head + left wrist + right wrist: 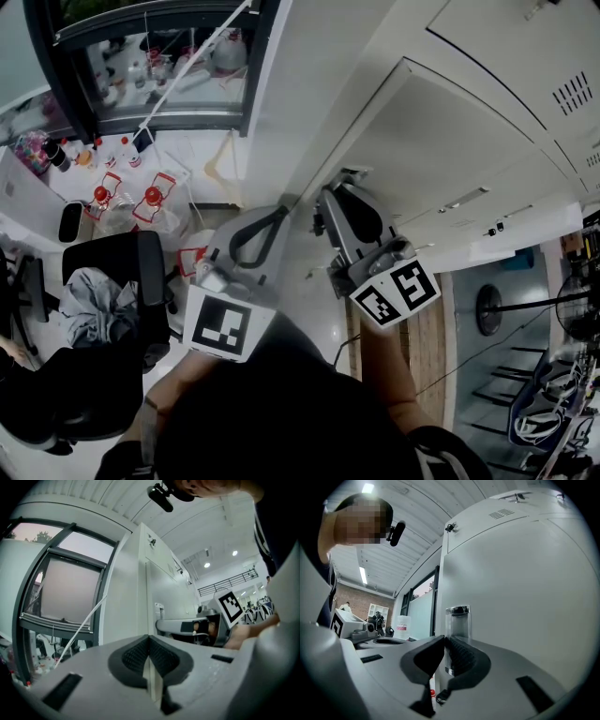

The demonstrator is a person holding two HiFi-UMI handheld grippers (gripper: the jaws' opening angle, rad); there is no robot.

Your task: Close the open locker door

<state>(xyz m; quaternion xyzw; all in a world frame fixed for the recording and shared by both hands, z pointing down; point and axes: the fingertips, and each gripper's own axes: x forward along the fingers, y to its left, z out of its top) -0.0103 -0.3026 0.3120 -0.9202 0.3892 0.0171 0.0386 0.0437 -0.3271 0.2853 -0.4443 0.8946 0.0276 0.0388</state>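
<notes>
In the head view the left gripper (277,217) hangs just beside the right gripper (325,202), which reaches the free edge of the open locker door (450,131) ahead of it. In the left gripper view its jaws are together and empty, so it looks idle. In the right gripper view the narrow jaws pinch the door handle (457,620), probably to swing the door closed.

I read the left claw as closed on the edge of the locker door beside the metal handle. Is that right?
Wrong side: it is the right claw that is closed on the edge of the locker door beside the metal handle, as the right gripper view shows.
</notes>
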